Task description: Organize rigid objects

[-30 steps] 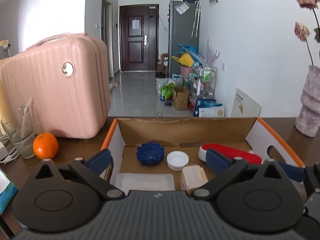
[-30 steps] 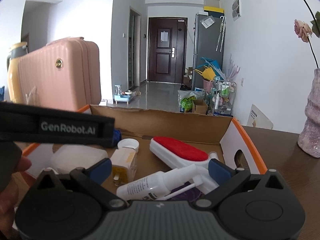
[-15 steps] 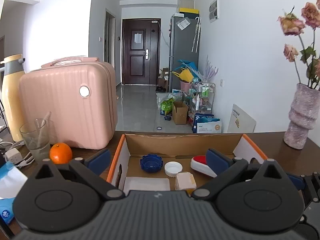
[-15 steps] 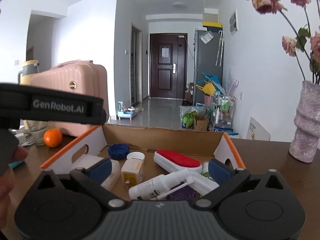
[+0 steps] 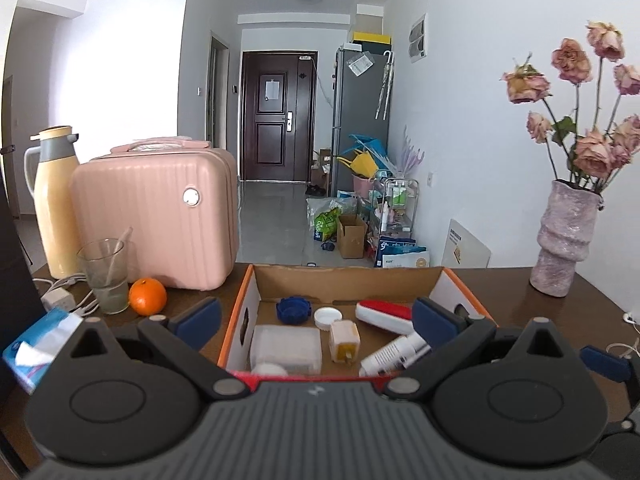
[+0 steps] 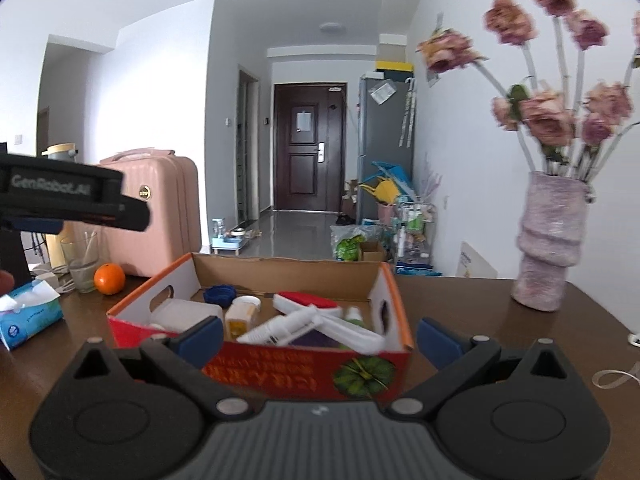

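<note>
- Cardboard box [image 6: 256, 276] sits mid-desk, straight ahead of both tongs, long axis front-to-back.
- Left tongs [image 5: 316, 316] spread wide, holding nothing, hanging over the box's near wall.
- Right tongs [image 6: 320, 330] also spread and unloaded, slightly behind the near-right corner.
- Spray bottle [image 5: 394, 354] lies diagonally at the box's right side, nearer the right tongs.
- Open desk [image 6: 480, 304] right of box; vase [image 6: 550, 240] at far right edge.

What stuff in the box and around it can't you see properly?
- White spray bottle: left view, lower end hidden behind the left gripper.
- Purple item: right view, mostly covered by white things.
- Box front lettering: right view, blurred.
- Flowers: right view, blurred.
</note>
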`<state>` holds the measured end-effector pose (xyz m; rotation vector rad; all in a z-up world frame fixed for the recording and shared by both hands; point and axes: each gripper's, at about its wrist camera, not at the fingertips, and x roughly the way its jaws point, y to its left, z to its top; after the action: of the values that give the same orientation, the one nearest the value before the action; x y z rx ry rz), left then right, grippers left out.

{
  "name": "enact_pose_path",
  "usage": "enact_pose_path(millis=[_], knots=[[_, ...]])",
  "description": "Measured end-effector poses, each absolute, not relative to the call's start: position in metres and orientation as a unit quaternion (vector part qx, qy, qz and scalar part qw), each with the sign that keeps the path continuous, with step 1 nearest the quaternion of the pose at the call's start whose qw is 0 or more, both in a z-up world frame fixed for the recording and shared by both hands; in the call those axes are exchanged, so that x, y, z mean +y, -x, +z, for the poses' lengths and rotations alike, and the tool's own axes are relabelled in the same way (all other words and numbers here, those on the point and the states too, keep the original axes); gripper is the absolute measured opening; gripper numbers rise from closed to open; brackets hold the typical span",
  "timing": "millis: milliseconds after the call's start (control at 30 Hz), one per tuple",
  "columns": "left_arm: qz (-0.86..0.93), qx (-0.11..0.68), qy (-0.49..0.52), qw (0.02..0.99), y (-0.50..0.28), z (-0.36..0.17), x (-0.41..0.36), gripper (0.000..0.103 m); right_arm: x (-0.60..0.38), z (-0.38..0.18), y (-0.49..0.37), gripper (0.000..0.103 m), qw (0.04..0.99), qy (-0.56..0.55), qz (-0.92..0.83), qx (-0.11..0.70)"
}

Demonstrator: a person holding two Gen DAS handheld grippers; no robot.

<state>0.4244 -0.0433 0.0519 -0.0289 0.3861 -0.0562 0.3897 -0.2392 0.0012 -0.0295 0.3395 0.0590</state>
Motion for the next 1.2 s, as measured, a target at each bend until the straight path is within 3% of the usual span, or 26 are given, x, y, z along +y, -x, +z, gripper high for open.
enact_pose_path(millis=[600, 1200], knots=[[-0.027, 0.205, 0.024, 0.978, -0.306, 0.037, -0.013, 0.103, -0.277, -0.003, -0.242, 0.103, 0.985, 0.019, -0.040, 0.169], [-0.019, 0.233, 0.018, 0.972, -0.255, 0.007, 0.014, 0.103, -0.264, -0.010, -0.196, 0.103, 0.981, 0.002, -0.047, 0.189]])
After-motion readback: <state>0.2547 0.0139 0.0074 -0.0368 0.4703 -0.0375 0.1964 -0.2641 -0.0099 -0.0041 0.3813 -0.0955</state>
